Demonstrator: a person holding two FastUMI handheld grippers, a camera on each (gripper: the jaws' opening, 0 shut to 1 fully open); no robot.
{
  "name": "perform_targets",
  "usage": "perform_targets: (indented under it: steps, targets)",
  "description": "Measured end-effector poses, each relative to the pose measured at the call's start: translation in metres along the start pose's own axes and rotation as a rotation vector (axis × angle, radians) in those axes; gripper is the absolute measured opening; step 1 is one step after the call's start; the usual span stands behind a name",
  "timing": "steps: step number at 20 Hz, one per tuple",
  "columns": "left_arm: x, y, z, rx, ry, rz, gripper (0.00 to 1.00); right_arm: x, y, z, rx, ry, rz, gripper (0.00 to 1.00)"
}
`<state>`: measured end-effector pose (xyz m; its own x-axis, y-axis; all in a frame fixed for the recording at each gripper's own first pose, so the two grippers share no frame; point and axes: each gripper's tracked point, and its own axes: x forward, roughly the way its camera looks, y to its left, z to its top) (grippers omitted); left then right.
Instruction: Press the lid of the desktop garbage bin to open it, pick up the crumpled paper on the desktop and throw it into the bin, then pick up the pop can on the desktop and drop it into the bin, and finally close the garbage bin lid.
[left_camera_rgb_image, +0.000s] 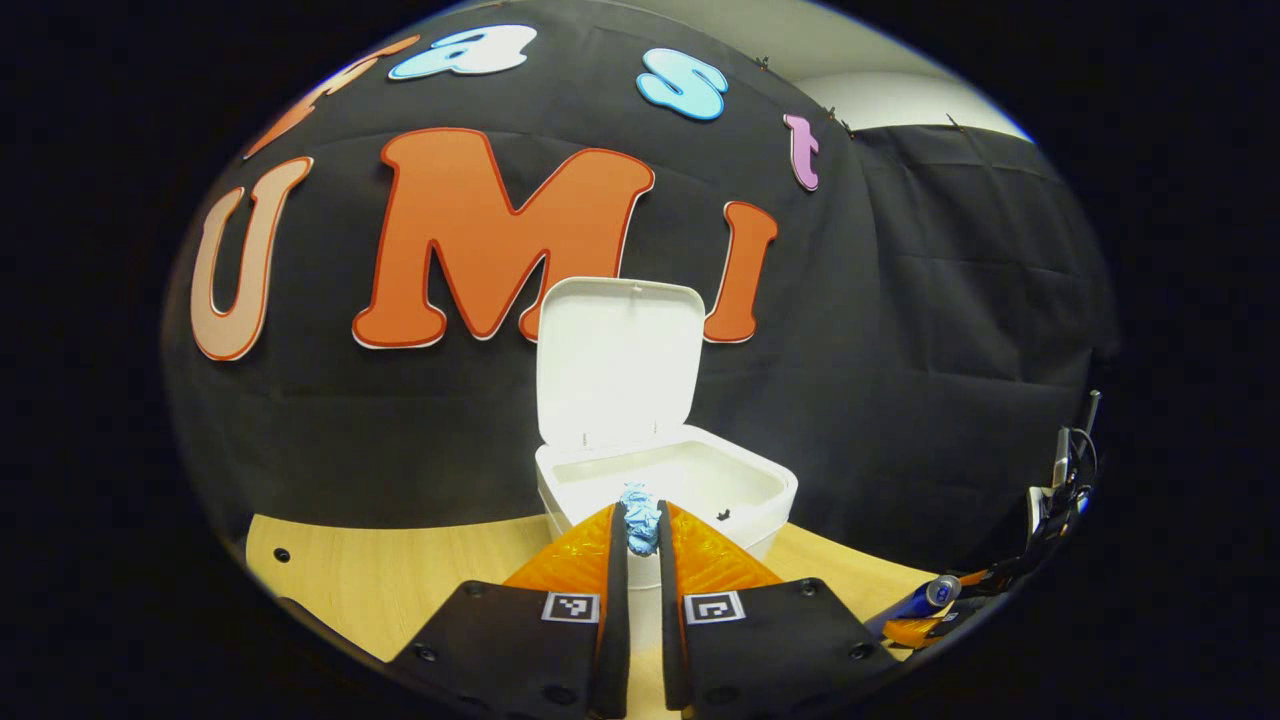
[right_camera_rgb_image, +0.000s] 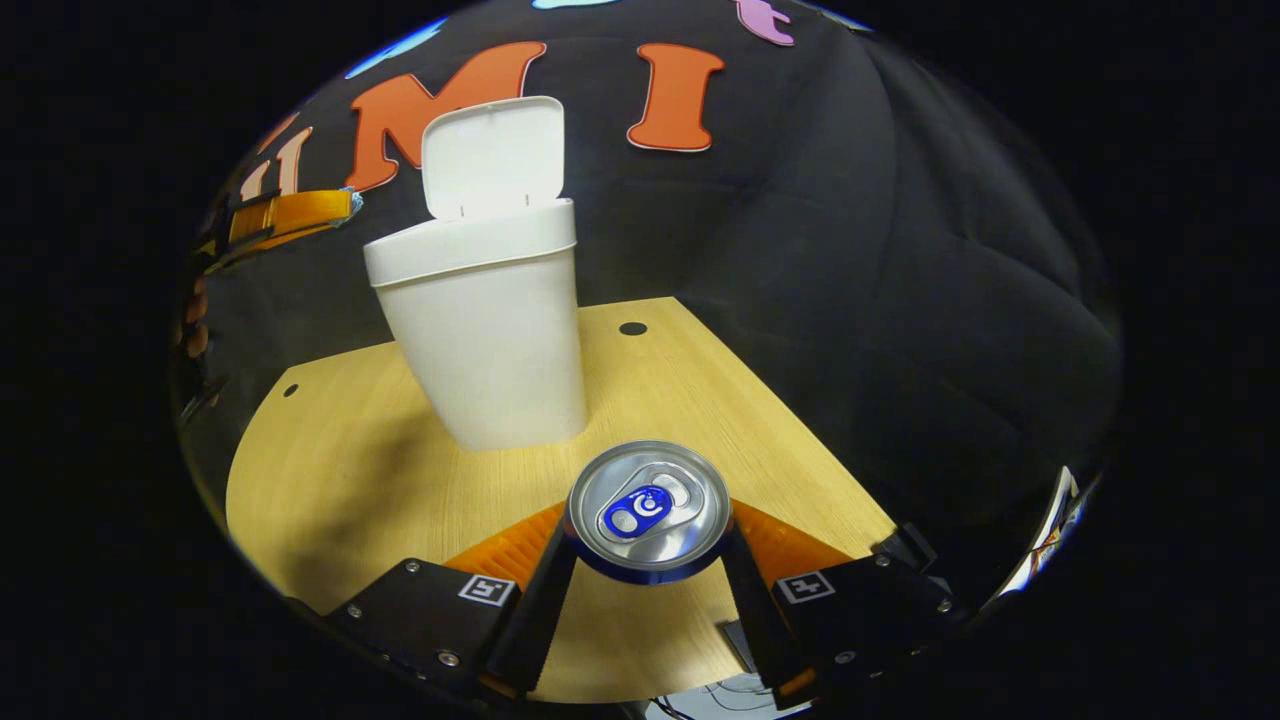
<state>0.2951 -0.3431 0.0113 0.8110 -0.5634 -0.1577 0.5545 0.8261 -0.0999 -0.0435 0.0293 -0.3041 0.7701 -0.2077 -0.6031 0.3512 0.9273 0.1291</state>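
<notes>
The left gripper (left_camera_rgb_image: 641, 530) is pinched on the paper (left_camera_rgb_image: 640, 518), both fingers pressed against the blue wad, which is held just short of the bin (left_camera_rgb_image: 700, 478) rim, above the table (right_camera_rgb_image: 350, 440). The lid (left_camera_rgb_image: 615, 360) is stood upright, so the mouth is free. The paper is best carried forward over the middle of the opening before the fingers are parted; released here, it is likely dropped on the near rim. The right gripper (right_camera_rgb_image: 648, 545) is set around the can (right_camera_rgb_image: 648, 510), seemingly touching both sides; it is best kept still meanwhile.

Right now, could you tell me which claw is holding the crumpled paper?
The left claw, pinching the blue crumpled paper before the open bin; the right claw grips the can.
</notes>
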Motion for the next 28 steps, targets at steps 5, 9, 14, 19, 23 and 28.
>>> perform_targets:
  steps: [5,9,14,19,23,28]
  targets:
    - [0.029,-0.01,-0.006,0.012,0.014,-0.014,0.17,-0.001,-0.016,-0.002,0.018,0.01,-0.019,0.8]
    - [0.045,-0.01,-0.014,0.018,0.029,-0.007,0.17,0.003,-0.025,0.001,0.029,0.009,-0.02,0.8]
    - [0.063,-0.012,-0.022,0.022,0.054,-0.005,0.17,0.014,-0.028,0.011,0.02,0.009,-0.011,0.8]
    - [0.069,-0.006,-0.034,0.023,0.088,0.017,0.18,0.023,-0.021,0.029,0.006,-0.011,0.017,0.8]
    - [0.068,0.002,-0.039,0.016,0.104,0.035,0.18,0.024,-0.015,0.047,-0.016,-0.043,0.041,0.8]
    - [0.068,-0.002,-0.04,0.03,0.123,0.029,0.23,0.018,-0.013,0.057,-0.029,-0.066,0.048,0.8]
